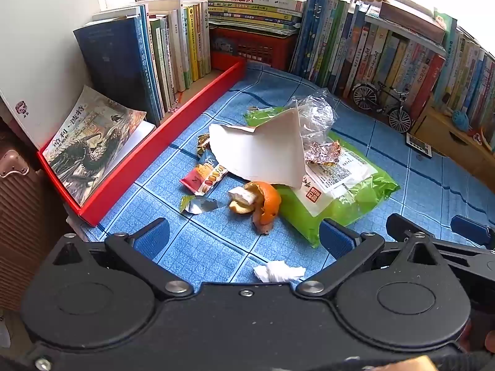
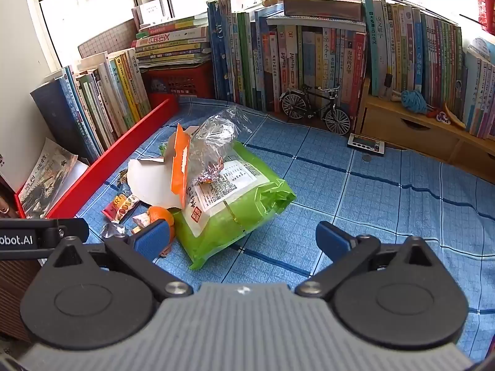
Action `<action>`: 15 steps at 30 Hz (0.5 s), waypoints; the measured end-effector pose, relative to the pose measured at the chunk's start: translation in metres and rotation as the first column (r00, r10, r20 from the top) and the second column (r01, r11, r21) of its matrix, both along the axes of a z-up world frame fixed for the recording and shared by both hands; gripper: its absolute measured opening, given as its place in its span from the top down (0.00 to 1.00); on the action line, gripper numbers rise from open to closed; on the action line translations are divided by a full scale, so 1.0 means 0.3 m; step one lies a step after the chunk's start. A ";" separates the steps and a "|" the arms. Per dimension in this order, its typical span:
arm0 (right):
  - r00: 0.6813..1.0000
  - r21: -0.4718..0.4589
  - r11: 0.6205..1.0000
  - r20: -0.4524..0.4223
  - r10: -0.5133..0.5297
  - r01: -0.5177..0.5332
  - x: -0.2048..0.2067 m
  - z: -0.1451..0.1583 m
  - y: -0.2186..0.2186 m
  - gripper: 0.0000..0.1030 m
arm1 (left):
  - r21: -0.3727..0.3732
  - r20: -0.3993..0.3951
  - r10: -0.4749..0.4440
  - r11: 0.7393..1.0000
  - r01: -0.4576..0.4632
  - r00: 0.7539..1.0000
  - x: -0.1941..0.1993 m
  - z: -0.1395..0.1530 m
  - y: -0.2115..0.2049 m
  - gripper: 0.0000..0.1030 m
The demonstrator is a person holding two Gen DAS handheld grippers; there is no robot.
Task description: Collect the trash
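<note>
Two claws hover over the blue checked tabletop [image 1: 198, 256], both spread wide and holding nothing. Going left to right in the left wrist view: a red tray [image 1: 161, 142] with a leaning book sits at 9 o'clock; the trash heap lies at centre, with a snack wrapper [image 1: 204, 177], a silver foil scrap [image 1: 199, 205], orange peel [image 1: 263, 204], torn white cardboard [image 1: 263, 151], crumpled clear plastic [image 1: 312, 114] and a green bag [image 1: 334, 198]. A crumpled white tissue [image 1: 278, 272] lies alone at 6 o'clock, between the left claw [image 1: 244, 238] fingers. A model bicycle [image 1: 383, 105] stands at 2 o'clock. The right claw [image 2: 244, 238] hangs over the green bag's near corner.
</note>
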State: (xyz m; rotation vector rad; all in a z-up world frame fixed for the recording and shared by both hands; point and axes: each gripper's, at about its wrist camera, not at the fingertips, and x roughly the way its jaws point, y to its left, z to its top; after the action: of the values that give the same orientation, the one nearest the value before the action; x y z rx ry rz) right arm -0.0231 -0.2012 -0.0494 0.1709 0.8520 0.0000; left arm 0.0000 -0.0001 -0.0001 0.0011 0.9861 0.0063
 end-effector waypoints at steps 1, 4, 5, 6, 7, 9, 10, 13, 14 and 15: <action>1.000 0.002 1.000 0.000 0.000 0.000 0.001 0.000 0.000 0.00 | 0.002 0.001 0.000 1.000 0.000 1.000 0.000 0.000 0.000 0.00; 1.000 0.002 1.000 0.001 0.000 0.000 0.003 -0.001 0.000 0.00 | 0.000 0.000 0.001 1.000 -0.001 1.000 -0.001 0.000 0.001 0.00; 1.000 0.002 1.000 0.002 0.000 0.000 0.003 -0.001 0.000 0.00 | -0.001 0.000 0.001 1.000 -0.001 1.000 -0.002 0.000 0.001 0.00; 1.000 0.001 1.000 0.002 0.001 -0.001 0.003 -0.001 0.000 0.00 | -0.002 -0.001 0.002 1.000 -0.002 1.000 -0.002 0.000 0.002 0.00; 1.000 0.000 1.000 0.003 0.002 -0.002 0.003 -0.001 0.000 0.00 | -0.004 -0.002 0.003 1.000 -0.003 1.000 -0.002 0.000 0.004 0.00; 1.000 -0.001 1.000 0.004 0.003 -0.003 0.002 -0.002 0.001 0.00 | 0.001 -0.004 0.002 1.000 -0.002 1.000 0.002 0.001 0.001 0.00; 1.000 0.001 1.000 -0.003 0.002 -0.002 0.008 -0.003 0.001 0.00 | 0.000 -0.004 0.002 1.000 -0.002 1.000 0.002 0.002 0.002 0.00; 1.000 0.003 1.000 -0.001 0.002 -0.002 0.005 -0.002 0.001 0.00 | 0.003 -0.004 0.002 1.000 -0.002 1.000 0.002 0.000 0.002 0.00; 1.000 0.003 1.000 -0.001 0.002 -0.002 0.003 -0.002 0.001 0.00 | 0.003 -0.004 0.002 1.000 -0.002 1.000 0.003 0.001 0.002 0.00; 1.000 -0.001 1.000 -0.003 0.002 -0.002 0.003 -0.003 0.003 0.00 | 0.003 -0.004 0.002 1.000 -0.002 1.000 0.002 0.001 0.002 0.00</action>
State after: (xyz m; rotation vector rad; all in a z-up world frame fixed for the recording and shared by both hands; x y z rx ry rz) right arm -0.0221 -0.2003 -0.0504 0.1691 0.8555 0.0010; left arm 0.0007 0.0004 0.0001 0.0035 0.9900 0.0095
